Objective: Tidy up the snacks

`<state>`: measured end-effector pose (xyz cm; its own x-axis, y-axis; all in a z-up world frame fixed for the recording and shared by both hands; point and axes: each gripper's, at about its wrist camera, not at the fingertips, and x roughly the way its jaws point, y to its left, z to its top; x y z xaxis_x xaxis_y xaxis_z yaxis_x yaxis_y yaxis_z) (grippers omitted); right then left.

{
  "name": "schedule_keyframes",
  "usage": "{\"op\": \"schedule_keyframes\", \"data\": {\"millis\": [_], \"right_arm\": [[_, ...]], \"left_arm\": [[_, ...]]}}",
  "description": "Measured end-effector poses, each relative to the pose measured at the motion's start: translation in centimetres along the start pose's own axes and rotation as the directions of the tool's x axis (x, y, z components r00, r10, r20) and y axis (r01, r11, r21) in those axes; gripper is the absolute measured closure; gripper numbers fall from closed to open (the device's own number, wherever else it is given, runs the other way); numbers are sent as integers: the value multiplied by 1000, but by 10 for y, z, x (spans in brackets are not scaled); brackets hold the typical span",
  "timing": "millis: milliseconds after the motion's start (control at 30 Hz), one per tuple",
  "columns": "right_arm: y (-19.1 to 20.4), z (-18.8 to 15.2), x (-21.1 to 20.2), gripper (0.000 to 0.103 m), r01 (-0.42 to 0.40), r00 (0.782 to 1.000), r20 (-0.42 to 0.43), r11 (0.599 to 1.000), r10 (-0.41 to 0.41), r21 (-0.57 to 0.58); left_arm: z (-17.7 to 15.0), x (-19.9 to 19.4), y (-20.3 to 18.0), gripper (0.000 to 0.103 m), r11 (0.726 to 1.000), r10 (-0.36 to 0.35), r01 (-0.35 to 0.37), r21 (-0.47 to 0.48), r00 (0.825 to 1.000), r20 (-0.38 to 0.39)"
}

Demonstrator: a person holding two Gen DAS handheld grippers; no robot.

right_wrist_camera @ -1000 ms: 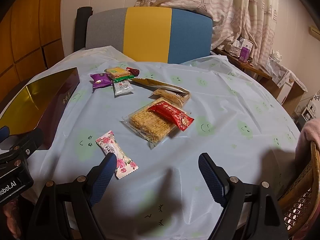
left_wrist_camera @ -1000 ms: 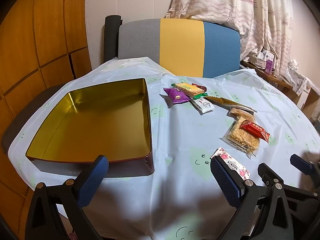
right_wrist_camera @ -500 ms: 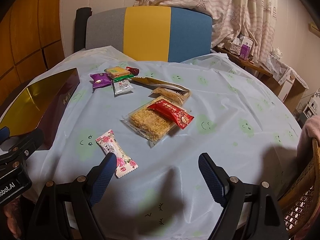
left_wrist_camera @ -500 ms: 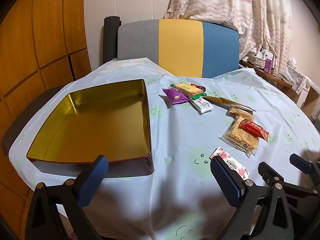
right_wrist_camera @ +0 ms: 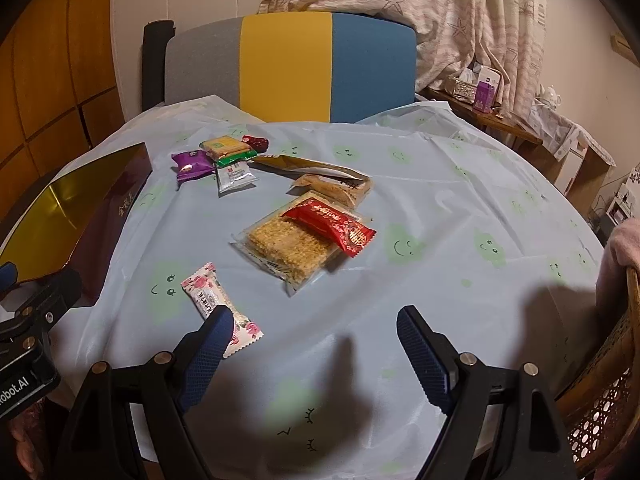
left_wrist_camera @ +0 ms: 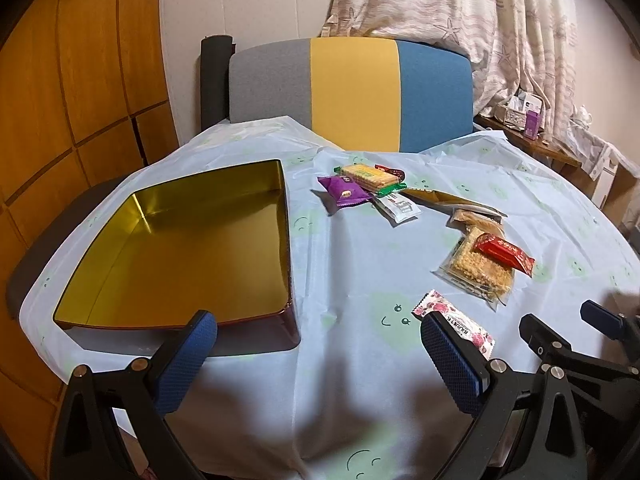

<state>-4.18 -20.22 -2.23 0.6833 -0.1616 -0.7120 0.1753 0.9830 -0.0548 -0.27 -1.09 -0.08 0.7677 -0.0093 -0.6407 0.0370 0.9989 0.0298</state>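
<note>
An empty gold-lined tin (left_wrist_camera: 180, 240) sits at the table's left; it also shows in the right wrist view (right_wrist_camera: 60, 216). Snacks lie on the cloth: a pink floral candy (right_wrist_camera: 218, 306) (left_wrist_camera: 456, 320), a clear pack of crisp cake (right_wrist_camera: 292, 248) (left_wrist_camera: 478, 270) with a red packet (right_wrist_camera: 332, 224) (left_wrist_camera: 504, 252) on it, a purple packet (right_wrist_camera: 192, 164) (left_wrist_camera: 344, 192), a cracker pack (right_wrist_camera: 226, 146) (left_wrist_camera: 368, 176), a white packet (right_wrist_camera: 236, 176). My left gripper (left_wrist_camera: 320, 356) is open above the near edge. My right gripper (right_wrist_camera: 316, 348) is open, its left finger beside the floral candy.
A grey, yellow and blue chair (left_wrist_camera: 352, 92) stands behind the table. A gold wrapper (right_wrist_camera: 304, 166) and a brown biscuit pack (right_wrist_camera: 340, 190) lie mid-table. A wicker chair (right_wrist_camera: 608, 392) is at the right. A side shelf with boxes (right_wrist_camera: 480, 92) stands by the curtain.
Both views have shifted very slightly; the snacks and the tin have not moved. Both grippers stay open.
</note>
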Motion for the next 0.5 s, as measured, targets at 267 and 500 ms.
{"op": "schedule_keyframes", "data": {"millis": [267, 500], "right_arm": [[-8, 0, 1, 18, 4, 1000, -1, 1000, -4, 17], [-17, 5, 3, 18, 14, 1000, 2, 1000, -14, 21]], "left_arm": [[0, 0, -4, 0, 1000, -4, 4, 13, 1000, -2], [0, 3, -7, 0, 1000, -9, 9, 20, 1000, -8]]}}
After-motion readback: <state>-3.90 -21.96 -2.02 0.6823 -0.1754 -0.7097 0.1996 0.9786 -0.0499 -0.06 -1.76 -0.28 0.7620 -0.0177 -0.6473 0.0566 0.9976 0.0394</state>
